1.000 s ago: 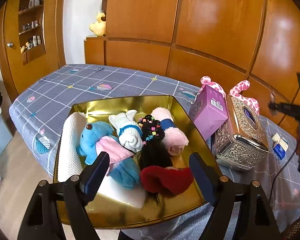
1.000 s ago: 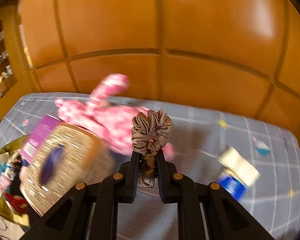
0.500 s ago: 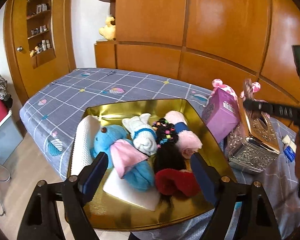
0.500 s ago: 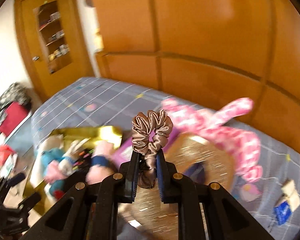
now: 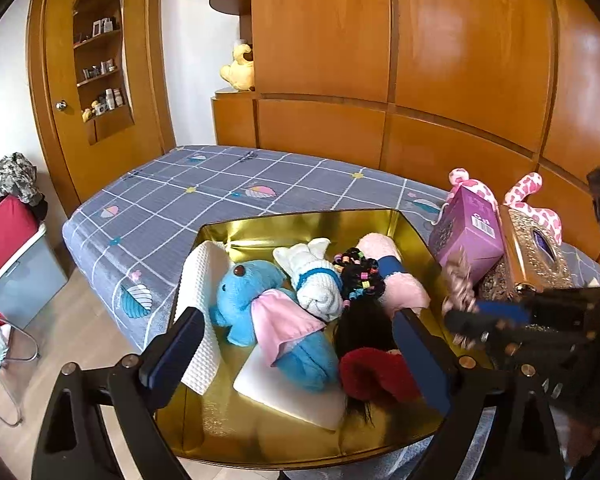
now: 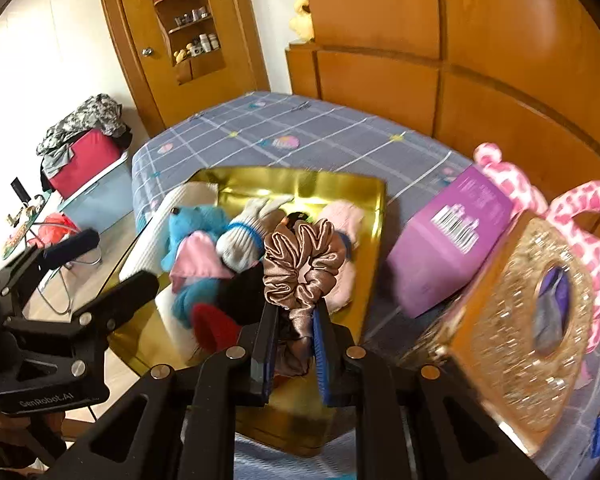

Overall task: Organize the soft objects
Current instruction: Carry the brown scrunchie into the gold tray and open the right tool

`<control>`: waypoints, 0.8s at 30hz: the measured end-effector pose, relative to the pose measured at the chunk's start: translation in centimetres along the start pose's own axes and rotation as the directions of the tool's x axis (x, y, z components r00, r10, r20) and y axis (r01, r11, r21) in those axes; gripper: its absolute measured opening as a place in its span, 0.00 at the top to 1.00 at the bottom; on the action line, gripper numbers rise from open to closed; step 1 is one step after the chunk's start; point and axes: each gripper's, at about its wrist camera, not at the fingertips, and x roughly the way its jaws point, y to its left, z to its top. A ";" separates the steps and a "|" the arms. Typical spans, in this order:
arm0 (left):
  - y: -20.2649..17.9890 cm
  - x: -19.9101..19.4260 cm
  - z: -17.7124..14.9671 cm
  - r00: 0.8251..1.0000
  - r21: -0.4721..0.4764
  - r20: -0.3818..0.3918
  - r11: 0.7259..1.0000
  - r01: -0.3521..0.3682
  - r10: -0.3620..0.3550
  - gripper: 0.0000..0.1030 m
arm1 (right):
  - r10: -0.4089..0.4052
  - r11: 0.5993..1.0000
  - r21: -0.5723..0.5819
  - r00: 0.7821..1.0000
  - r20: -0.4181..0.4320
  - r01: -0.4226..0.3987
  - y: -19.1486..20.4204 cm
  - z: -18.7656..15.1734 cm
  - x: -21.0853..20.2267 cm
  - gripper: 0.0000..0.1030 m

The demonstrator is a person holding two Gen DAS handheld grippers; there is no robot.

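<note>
- Your right gripper (image 6: 294, 336) has its fingers pressed tight on the brown satin scrunchie (image 6: 302, 258), which stands up out of the grip above the gold tray (image 6: 370, 216), over the tray's right side.
- Your left gripper (image 5: 296, 344) has its fingers spread wide with nothing between them, poised over the near edge of the gold tray (image 5: 412, 228).
- Inside the tray you have a blue plush toy (image 5: 244, 292) with a pink cloth, a white rolled sock (image 5: 316, 280), a pink roll (image 5: 400, 276), a bundle of black hair ties with coloured beads (image 5: 360, 272), a red scrunchie (image 5: 376, 372) and a white waffle towel (image 5: 202, 280) against the tray's left wall.
- The tray sits on a bed (image 5: 220, 200) with a grey checked sheet.
- Just right of the tray stand a purple box (image 6: 456, 240) and an ornate gold tissue box (image 6: 528, 312), with a pink spotted plush (image 6: 580, 216) behind them.
- Beyond the tray, wooden wall panels (image 5: 460, 60) and a door with shelves (image 5: 100, 60) close off the room; a red bag (image 6: 84, 160) lies to the tray's left.
</note>
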 end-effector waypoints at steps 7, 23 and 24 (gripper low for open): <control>0.1 -0.3 0.1 0.999 -0.001 0.020 0.999 -0.037 0.037 0.01 | -0.002 1.000 -0.019 0.999 -0.051 0.001 1.4 -1.2 2.0 0.82; 0.0 -0.4 0.1 0.998 0.011 0.032 0.998 -0.063 0.062 0.01 | -0.046 0.999 0.008 0.996 -0.080 0.047 1.1 -2.0 3.6 0.61; 0.0 -0.4 0.1 0.998 0.011 0.031 0.998 -0.063 0.063 0.01 | -0.048 0.999 0.013 0.996 -0.078 0.049 1.1 -2.0 3.5 0.61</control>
